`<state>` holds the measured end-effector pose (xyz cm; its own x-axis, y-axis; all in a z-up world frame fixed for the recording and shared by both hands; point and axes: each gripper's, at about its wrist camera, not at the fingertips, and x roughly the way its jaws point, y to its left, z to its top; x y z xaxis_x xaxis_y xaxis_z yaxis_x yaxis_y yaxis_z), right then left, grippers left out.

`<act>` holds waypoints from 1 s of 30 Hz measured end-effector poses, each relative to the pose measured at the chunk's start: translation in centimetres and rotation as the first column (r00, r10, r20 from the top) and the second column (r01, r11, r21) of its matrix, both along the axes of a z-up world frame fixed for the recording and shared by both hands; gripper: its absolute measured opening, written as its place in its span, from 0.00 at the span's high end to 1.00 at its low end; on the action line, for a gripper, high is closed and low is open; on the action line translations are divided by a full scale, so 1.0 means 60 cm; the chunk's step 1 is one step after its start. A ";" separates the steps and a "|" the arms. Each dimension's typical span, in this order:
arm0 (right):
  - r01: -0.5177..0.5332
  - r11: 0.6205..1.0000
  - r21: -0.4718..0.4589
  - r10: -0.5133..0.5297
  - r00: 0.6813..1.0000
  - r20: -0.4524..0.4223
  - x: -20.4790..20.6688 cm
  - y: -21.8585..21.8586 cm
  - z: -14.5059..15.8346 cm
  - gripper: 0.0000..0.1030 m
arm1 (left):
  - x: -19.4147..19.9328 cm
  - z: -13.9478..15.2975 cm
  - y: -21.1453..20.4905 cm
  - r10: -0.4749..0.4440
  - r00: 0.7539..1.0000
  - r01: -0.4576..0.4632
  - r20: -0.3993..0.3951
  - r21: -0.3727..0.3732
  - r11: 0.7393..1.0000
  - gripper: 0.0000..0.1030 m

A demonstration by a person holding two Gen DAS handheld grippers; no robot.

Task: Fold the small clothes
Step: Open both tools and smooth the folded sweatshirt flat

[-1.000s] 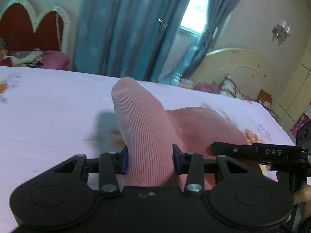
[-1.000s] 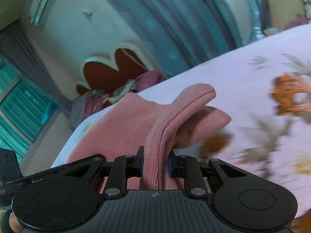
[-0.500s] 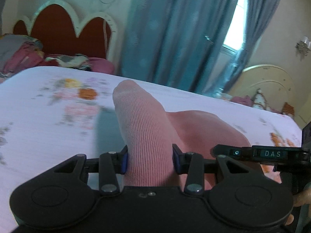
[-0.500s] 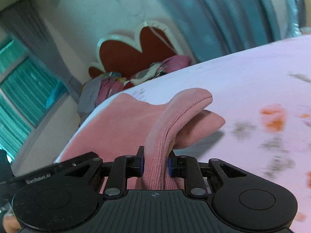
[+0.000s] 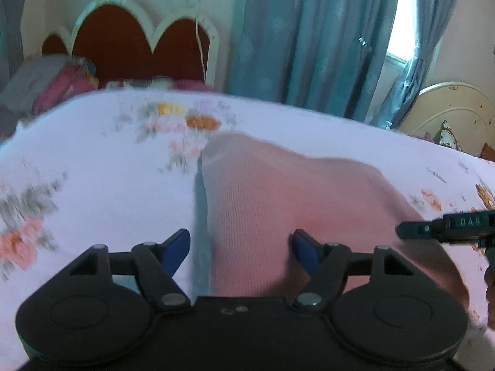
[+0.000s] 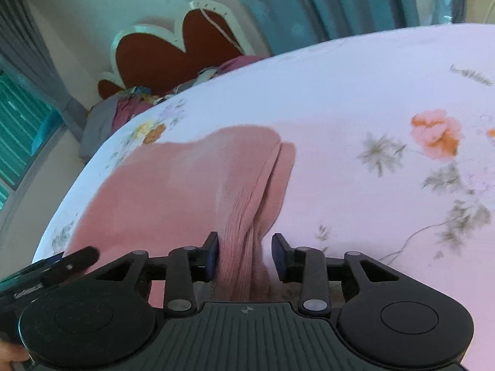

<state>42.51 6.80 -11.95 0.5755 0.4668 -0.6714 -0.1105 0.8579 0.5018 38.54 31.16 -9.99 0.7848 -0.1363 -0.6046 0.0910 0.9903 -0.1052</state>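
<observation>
A pink ribbed garment [image 5: 278,191] lies on the floral white bedsheet [image 5: 92,160]. In the left wrist view my left gripper [image 5: 241,247] is open, its blue pads spread wide to either side of the garment's left edge. In the right wrist view my right gripper [image 6: 244,256] is open too, its jaws apart around a bunched ridge of the same garment [image 6: 191,185], whose folded right edge shows two layers. The tip of the right gripper shows at the right of the left wrist view [image 5: 445,225].
A red scalloped headboard [image 5: 130,46] and piled clothes [image 5: 46,86] stand at the far end of the bed. Blue curtains [image 5: 309,37] hang behind. A second cream headboard [image 5: 448,108] is at the far right. The bed's left edge [image 6: 77,191] drops to the floor.
Both grippers were shut on the lifted pink garment; now both have opened and the cloth has dropped flat onto the bed. Both views have tilted down toward the sheet.
</observation>
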 end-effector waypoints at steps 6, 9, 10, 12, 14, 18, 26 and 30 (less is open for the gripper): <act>0.003 0.996 -0.090 0.009 0.992 0.129 0.007 0.025 0.056 0.66 | -0.001 0.048 -0.012 -0.031 0.993 0.033 0.116 -0.018 0.999 0.46; -0.022 0.992 -0.126 0.040 0.989 0.143 0.031 0.062 0.052 0.66 | 0.054 0.036 -0.026 -0.059 0.996 0.060 0.064 -0.009 0.998 0.55; -0.028 0.990 -0.138 0.048 0.989 0.142 0.041 0.074 0.047 0.66 | 0.071 0.024 -0.027 -0.056 0.998 0.056 0.037 -0.010 0.998 0.56; -0.026 0.985 -0.170 0.047 0.991 0.123 0.065 0.095 0.027 0.66 | 0.100 0.003 -0.023 -0.020 1.000 0.020 0.002 -0.014 1.000 0.56; -0.007 0.978 -0.210 0.026 0.996 0.088 0.081 0.104 0.000 0.66 | 0.114 -0.016 -0.017 0.003 1.000 -0.003 -0.029 -0.014 1.000 0.54; 0.007 0.976 -0.217 0.004 0.999 0.049 0.101 0.100 -0.031 0.67 | 0.108 -0.023 -0.016 0.002 1.000 -0.002 -0.019 0.009 1.000 0.52; -0.004 0.981 -0.195 0.030 0.991 0.131 0.011 0.081 0.042 0.66 | 0.055 0.011 -0.012 -0.006 1.000 0.006 -0.021 0.001 1.000 0.53; -0.016 0.981 -0.194 0.044 0.989 0.140 -0.046 0.078 0.059 0.66 | 0.018 0.011 -0.017 -0.008 0.999 0.009 -0.043 0.014 1.000 0.47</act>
<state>39.73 11.50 -8.44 0.6597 0.3558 -0.6620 -0.1962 0.9318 0.3053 39.61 30.16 -9.32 0.7570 -0.1339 -0.6396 0.0953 0.9909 -0.0946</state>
